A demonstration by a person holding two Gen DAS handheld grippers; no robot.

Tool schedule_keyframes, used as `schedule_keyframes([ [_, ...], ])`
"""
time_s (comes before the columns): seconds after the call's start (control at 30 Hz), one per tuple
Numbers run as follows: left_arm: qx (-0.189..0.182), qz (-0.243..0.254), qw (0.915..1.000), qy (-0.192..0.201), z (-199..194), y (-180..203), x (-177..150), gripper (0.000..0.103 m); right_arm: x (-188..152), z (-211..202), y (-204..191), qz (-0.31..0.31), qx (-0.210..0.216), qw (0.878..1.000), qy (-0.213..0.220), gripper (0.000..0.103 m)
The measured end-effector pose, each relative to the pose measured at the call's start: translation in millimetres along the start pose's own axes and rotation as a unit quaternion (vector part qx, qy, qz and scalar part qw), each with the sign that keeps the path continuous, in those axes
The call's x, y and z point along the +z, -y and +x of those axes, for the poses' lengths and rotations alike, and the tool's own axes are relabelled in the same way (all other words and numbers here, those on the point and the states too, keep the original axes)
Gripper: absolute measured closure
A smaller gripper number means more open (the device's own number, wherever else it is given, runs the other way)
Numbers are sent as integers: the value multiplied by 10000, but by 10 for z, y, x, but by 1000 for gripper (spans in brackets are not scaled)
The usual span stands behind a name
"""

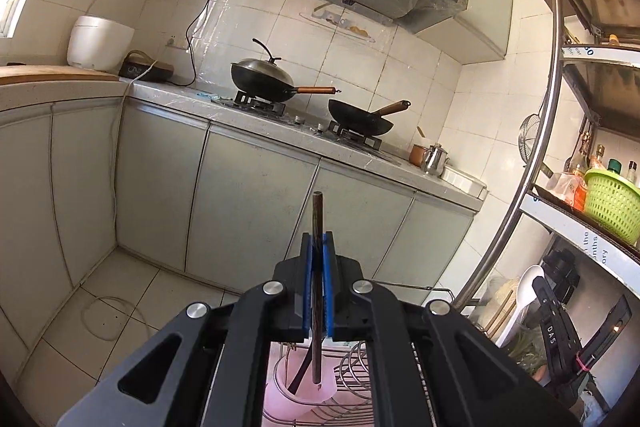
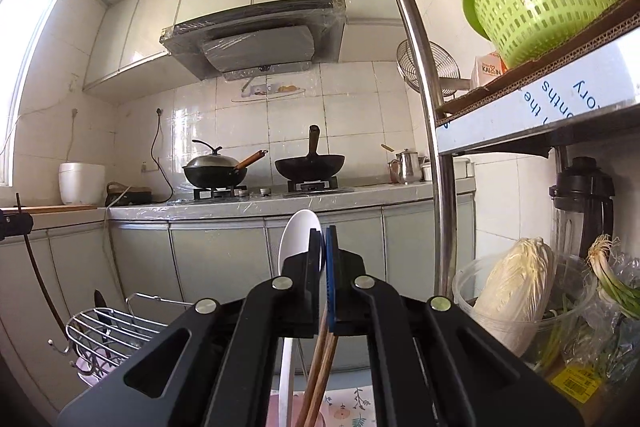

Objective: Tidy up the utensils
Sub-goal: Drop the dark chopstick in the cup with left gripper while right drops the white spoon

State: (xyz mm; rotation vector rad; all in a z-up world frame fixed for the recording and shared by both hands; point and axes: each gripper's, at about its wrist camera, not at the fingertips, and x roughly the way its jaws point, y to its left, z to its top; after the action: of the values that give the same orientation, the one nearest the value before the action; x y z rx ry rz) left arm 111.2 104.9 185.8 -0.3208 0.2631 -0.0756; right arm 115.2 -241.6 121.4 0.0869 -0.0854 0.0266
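Two woks (image 2: pixel 310 166) on the stove (image 2: pixel 264 191), kettle (image 2: pixel 408 163) to their right.

The left gripper (image 1: pixel 318 247) is made of black plastic. It has two flat fingers with bright blue pads (image 1: pixel 327 287) on the inside. Two thick black bars spread out toward the bottom corners of the frame, each with a long hole cut in it. Four round shiny silver screws (image 1: pixel 273 287) sit on the joints in the middle. The right gripper (image 2: pixel 325 239) looks the same: black bars, four silver screws (image 2: pixel 282 283), and a blue pad (image 2: pixel 330 283) on one finger.
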Motion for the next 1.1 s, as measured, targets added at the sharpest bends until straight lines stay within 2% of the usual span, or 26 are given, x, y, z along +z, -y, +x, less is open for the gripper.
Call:
schedule_keyframes([
  [0.17,132,193,9996,-148,150,13,-186,99,-151,19,8,-13,20,9999,-112,100],
  [0.4,92,363,9982,-477,222,35,-429,99,-357,-78,89,159,68,9986,-509,100],
  [0.8,296,239,9937,-1059,439,-62,-721,99,-681,-80,231,575,197,9857,-1572,100],
  [0.97,445,194,9923,-1140,496,-109,-749,98,-705,-61,249,674,262,9827,-1707,100],
  [1.07,426,126,9921,-1177,491,-140,-746,87,-708,-40,251,710,312,9801,-1828,100],
  [1.1,435,102,9922,-1166,474,-143,-743,77,-714,-32,248,717,328,9788,-1892,99],
])
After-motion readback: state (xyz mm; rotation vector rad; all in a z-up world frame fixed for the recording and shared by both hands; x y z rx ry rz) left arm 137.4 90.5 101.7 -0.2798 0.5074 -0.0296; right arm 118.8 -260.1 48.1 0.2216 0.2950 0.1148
